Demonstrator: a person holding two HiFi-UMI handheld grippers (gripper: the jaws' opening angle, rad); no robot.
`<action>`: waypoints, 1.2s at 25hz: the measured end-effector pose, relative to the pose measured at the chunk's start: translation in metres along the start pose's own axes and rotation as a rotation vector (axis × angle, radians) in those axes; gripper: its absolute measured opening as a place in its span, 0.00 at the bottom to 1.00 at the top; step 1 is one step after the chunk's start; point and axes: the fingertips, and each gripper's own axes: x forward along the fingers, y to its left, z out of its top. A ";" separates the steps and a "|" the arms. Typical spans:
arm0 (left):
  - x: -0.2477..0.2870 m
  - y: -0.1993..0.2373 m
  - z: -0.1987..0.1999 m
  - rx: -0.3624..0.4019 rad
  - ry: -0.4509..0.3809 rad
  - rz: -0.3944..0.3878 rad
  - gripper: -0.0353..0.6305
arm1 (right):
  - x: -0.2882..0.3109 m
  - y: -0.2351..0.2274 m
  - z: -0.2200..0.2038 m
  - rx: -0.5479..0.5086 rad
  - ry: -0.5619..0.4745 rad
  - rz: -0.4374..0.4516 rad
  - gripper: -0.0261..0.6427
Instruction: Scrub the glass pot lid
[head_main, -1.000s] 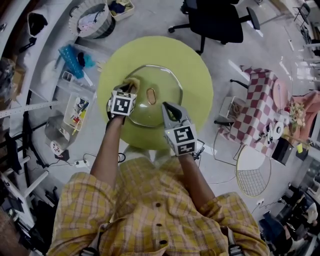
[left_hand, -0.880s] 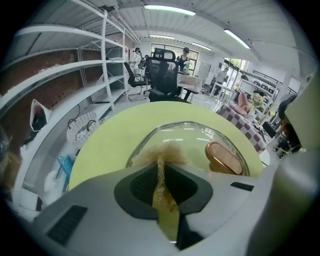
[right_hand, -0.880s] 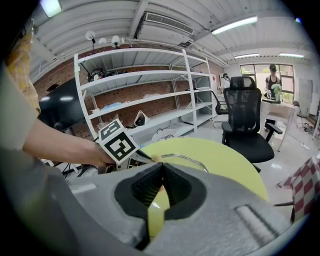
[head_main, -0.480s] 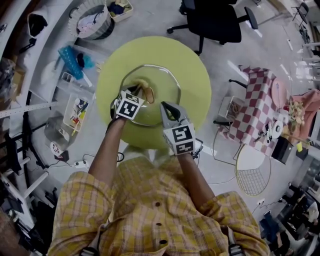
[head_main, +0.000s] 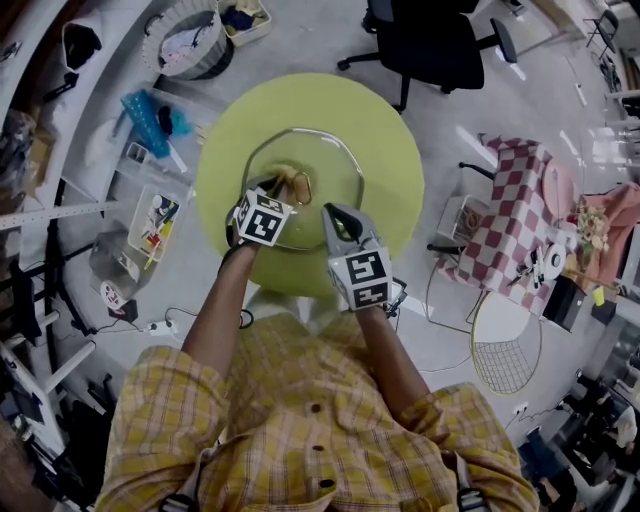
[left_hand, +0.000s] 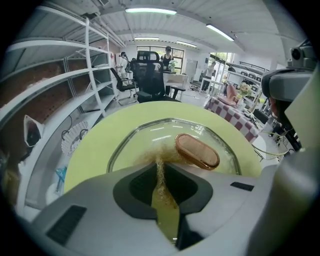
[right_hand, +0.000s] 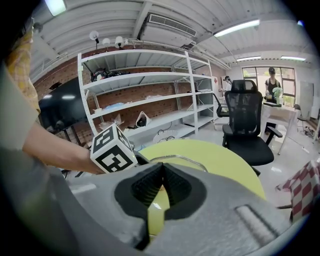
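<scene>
On the round yellow-green table (head_main: 400, 160), the glass pot lid (head_main: 325, 160) is lying near the middle with its copper-coloured knob (head_main: 302, 186) facing up. The left gripper (left_hand: 158, 166) is pinching a golden fibrous scrub pad (left_hand: 152, 153) between closed jaws and is holding it against the glass just beside the knob. The right gripper (right_hand: 163, 167) is sitting with its jaws closed tip to tip, nothing showing between them, over the lid's near right edge. The main risk is probably the lid skating across the smooth tabletop: nothing is clamping it, so a firm sideways stroke could push it toward the table edge. The pad could also be slipping, since only a thin tuft seems to be caught in the jaws, and a stroke into the knob could be snagging it loose. Whether the right gripper's tips are actually touching the glass is hard to tell. Most of the pad is hiding behind the left jaws, and the lid's near rim is lying under both grippers in the head view.
</scene>
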 end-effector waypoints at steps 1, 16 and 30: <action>-0.001 -0.001 -0.002 -0.012 -0.001 0.003 0.11 | -0.001 0.001 0.001 -0.002 -0.003 0.000 0.03; -0.015 -0.022 -0.023 -0.065 -0.013 -0.032 0.12 | -0.006 0.014 -0.007 -0.034 0.014 0.017 0.03; -0.026 -0.021 -0.052 -0.043 -0.001 -0.037 0.12 | -0.001 0.025 -0.004 -0.064 0.017 0.038 0.03</action>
